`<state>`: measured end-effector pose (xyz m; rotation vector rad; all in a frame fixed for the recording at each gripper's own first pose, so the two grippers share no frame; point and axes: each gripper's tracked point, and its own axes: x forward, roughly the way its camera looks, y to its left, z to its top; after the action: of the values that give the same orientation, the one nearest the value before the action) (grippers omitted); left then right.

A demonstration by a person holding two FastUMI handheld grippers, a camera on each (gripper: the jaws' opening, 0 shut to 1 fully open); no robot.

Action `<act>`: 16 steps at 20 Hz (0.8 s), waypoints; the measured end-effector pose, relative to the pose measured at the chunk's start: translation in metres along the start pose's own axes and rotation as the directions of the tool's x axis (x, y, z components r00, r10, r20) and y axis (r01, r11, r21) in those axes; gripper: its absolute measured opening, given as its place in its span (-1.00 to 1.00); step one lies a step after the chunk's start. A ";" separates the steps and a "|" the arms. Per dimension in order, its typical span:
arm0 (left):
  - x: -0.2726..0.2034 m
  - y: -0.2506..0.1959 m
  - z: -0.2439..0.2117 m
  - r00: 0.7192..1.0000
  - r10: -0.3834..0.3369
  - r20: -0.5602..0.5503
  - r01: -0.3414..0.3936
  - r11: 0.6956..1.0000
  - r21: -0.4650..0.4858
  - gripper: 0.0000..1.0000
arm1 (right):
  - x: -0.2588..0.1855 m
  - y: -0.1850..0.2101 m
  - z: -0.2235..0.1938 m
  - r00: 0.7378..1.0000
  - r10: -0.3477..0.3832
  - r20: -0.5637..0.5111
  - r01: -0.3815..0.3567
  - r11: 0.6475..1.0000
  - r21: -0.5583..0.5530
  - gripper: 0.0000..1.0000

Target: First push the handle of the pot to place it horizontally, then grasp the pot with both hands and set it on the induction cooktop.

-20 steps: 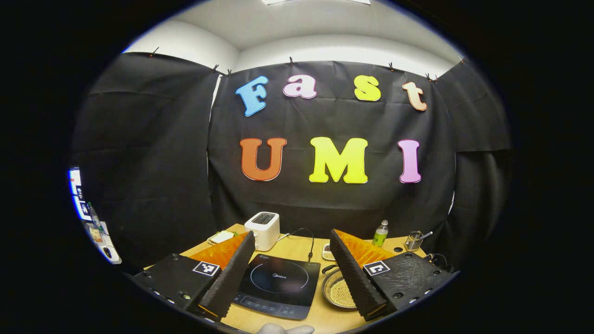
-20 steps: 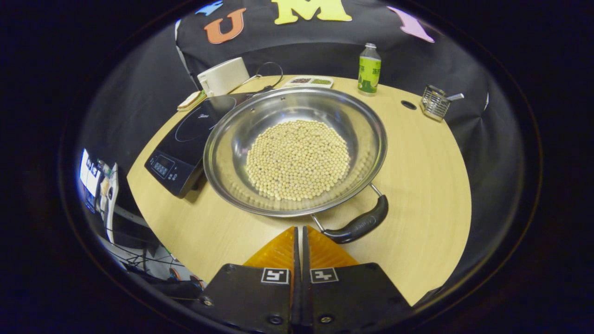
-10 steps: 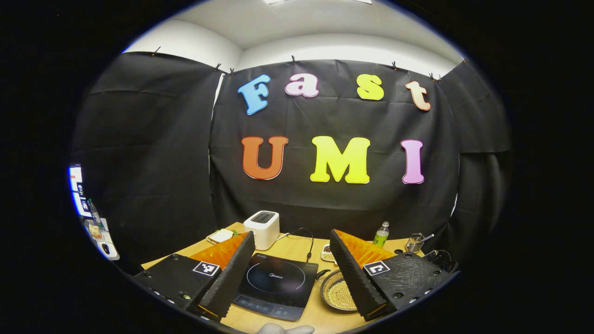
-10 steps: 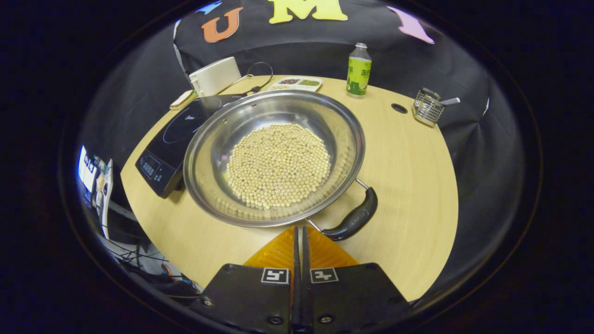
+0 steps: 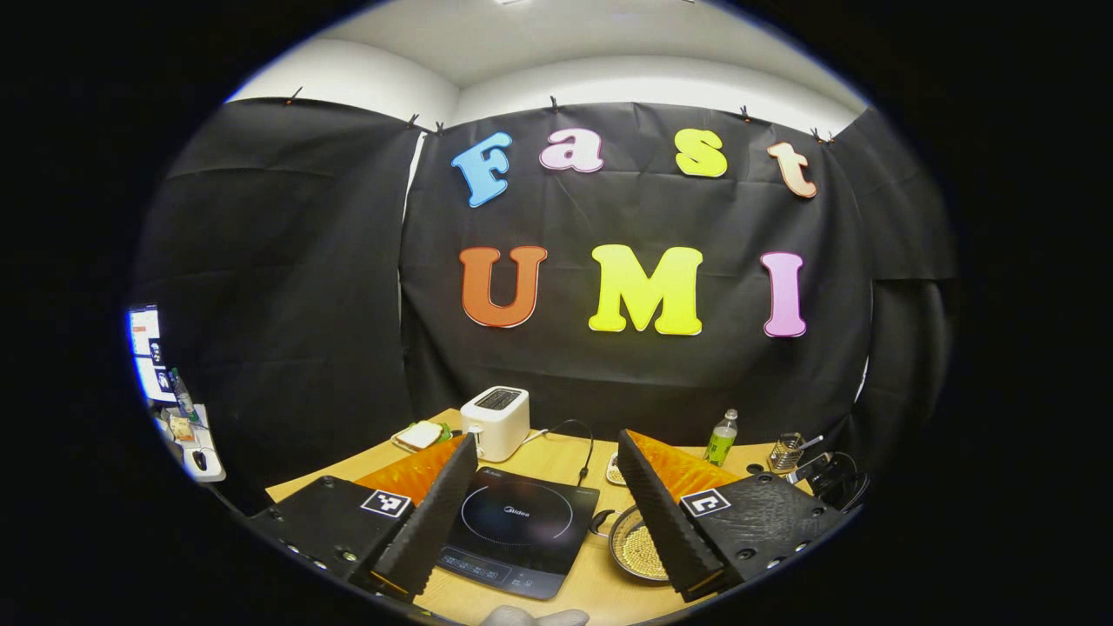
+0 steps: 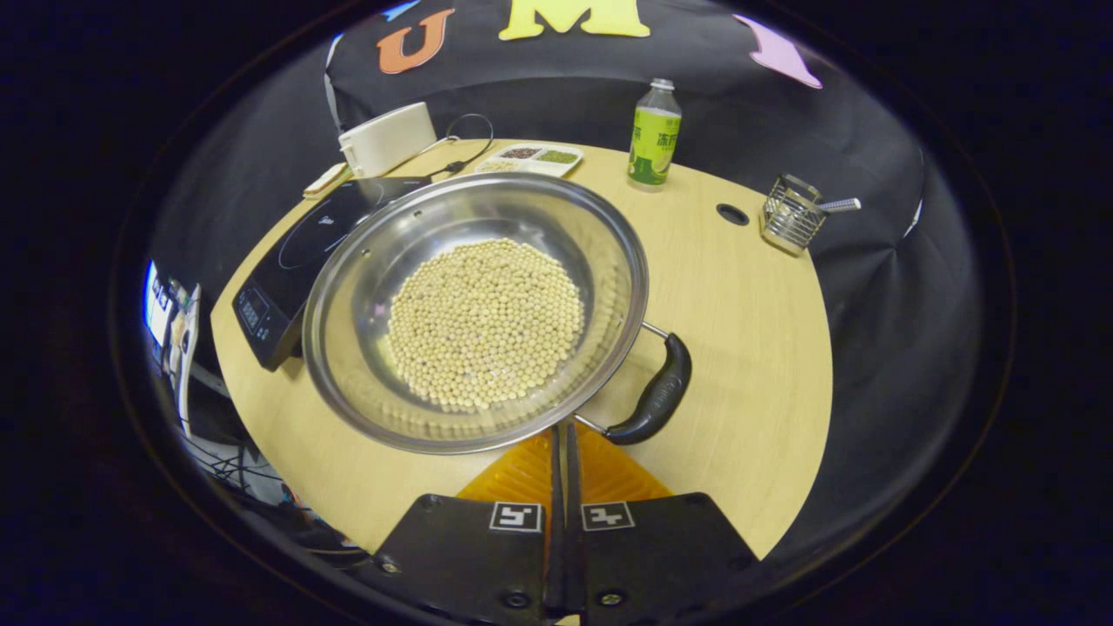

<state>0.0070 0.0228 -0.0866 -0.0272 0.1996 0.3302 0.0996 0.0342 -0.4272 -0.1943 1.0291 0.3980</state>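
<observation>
A steel pot [image 6: 474, 313] with pale beans in it rests on the wooden table [image 6: 748, 348], its left edge against the black induction cooktop [image 6: 296, 252]. One black handle [image 6: 654, 400] juts out at the pot's near right. My right gripper [image 6: 562, 428] is shut with nothing in it, its tips at the pot's near rim just left of that handle. In the left gripper view my left gripper [image 5: 546, 439] is open and held above the table. The cooktop [image 5: 520, 530] lies between its fingers, and the pot [image 5: 633, 546] is partly hidden behind the right finger [image 5: 661, 513].
A white toaster [image 6: 387, 137] with its cable, a small divided tray [image 6: 529, 158], a green bottle [image 6: 654, 135] and a wire basket [image 6: 789, 217] line the table's far side. A round hole [image 6: 732, 213] sits in the tabletop near the basket.
The pot has turned, and its near handle has swung from the front toward the right. In the left gripper view the table has drawn farther off.
</observation>
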 end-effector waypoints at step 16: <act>0.013 -0.011 -0.012 0.999 0.036 -0.026 -0.036 0.999 0.004 0.94 | 0.013 -0.041 0.025 0.999 -0.049 0.024 0.050 0.997 -0.063 -0.92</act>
<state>0.0201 0.0157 -0.1007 -0.0245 0.2262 0.3655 0.1421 0.0084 -0.4263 -0.2714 0.9885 0.3872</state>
